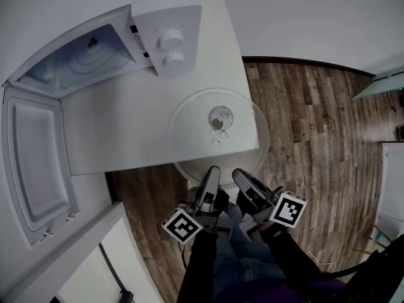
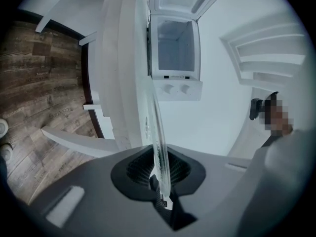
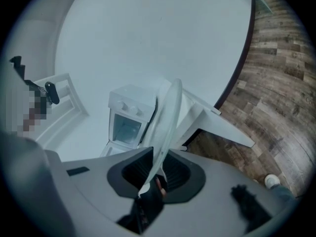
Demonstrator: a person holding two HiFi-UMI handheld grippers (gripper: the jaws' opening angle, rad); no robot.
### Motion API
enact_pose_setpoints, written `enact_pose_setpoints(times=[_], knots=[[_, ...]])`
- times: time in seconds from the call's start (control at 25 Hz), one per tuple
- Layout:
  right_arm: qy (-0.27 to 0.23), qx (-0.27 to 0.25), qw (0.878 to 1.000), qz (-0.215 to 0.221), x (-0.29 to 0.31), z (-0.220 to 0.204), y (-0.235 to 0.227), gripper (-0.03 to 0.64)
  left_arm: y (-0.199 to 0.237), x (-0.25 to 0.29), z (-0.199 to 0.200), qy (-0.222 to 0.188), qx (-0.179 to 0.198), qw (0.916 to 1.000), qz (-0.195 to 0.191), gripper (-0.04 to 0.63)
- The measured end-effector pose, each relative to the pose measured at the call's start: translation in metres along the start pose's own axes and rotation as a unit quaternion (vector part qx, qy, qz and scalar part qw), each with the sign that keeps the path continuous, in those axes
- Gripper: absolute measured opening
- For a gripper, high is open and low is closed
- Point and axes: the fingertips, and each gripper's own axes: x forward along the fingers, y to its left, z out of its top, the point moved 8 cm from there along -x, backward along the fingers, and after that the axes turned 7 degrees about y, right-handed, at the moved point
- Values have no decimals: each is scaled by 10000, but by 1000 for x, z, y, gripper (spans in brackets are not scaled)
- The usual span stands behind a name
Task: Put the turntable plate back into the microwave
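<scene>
Head view shows the round clear glass turntable plate (image 1: 196, 128) overhanging the five-o'clock corner of the white table (image 1: 126, 125), the left gripper (image 1: 213, 169) and right gripper (image 1: 239, 173) both clamped on its six-o'clock rim, so thin a hold could let it slip to the wooden floor (image 1: 309, 118).

The head camera looks steeply down from above the table (image 1: 126, 125). In its view the microwave (image 1: 95, 55) lies at 10 o'clock. The left gripper (image 1: 213, 171) and the right gripper (image 1: 240, 175) are at 6 o'clock, close under the lens. Each gripper camera sits just behind its own jaws and looks along them, very near the turntable plate (image 2: 159, 132), which it sees edge-on. The left gripper view faces the microwave at 12 o'clock; the right gripper view has it at 8 o'clock. All three views share the microwave, the plate and the wooden floor (image 1: 303, 125).
</scene>
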Motion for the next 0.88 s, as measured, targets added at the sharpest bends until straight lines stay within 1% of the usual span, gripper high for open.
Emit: enact_pose_setpoints(times=[0.08,0.16,0.2,0.32,0.4,0.56,0.72,0.88], knots=[[35,-4,10000,50,0,-1,5,66,-2,-3,-2,-80,-79,9999,-94,37],[80,-70,9999,110,-1,-2,12,64,-8,-7,-3,-239,-225,9990,-310,37],[112,-125,9998,146,0,-3,16,63,-10,-10,-2,-302,-219,9986,-377,37],[256,-307,9988,283,3,-4,29,61,-16,-21,2,-466,-37,9980,-416,36],[350,-422,9977,389,8,-5,38,61,-22,-28,7,-642,-15,9966,-522,35],[564,-627,9945,616,21,-8,56,61,-38,-38,18,-1075,-112,9906,-839,34],[807,-805,9901,818,35,-12,75,63,-50,-53,29,-1456,-67,9849,-936,34],[1073,-1060,9840,951,52,-13,93,64,-59,-65,42,-1873,-21,9768,-1034,32]])
